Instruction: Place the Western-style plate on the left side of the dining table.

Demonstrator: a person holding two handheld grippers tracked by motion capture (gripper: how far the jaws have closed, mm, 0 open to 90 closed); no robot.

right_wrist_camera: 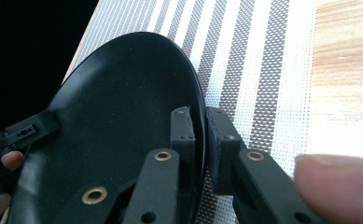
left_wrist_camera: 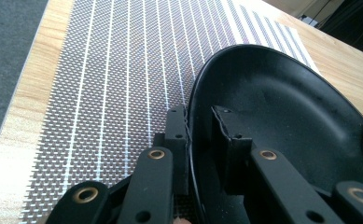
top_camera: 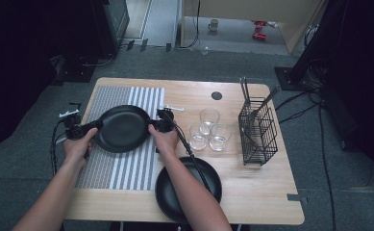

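A black plate (top_camera: 123, 127) lies over the far half of a grey-and-white striped placemat (top_camera: 103, 168). My left gripper (top_camera: 96, 126) grips its left rim and my right gripper (top_camera: 152, 126) its right rim. In the left gripper view, the left gripper (left_wrist_camera: 198, 126) straddles the edge of the plate (left_wrist_camera: 286, 107), one pad outside and one inside, with the placemat (left_wrist_camera: 114, 84) below. In the right gripper view, the right gripper (right_wrist_camera: 198, 123) pinches the thin rim of the plate (right_wrist_camera: 118, 107) above the placemat (right_wrist_camera: 244, 60). I cannot tell whether the plate rests on the mat.
A second black plate (top_camera: 213, 187) sits at the table's near edge, partly under the right forearm. Three clear glasses (top_camera: 209, 118) stand just right of the right gripper. A black wire cutlery holder (top_camera: 257, 130) with utensils stands at the right.
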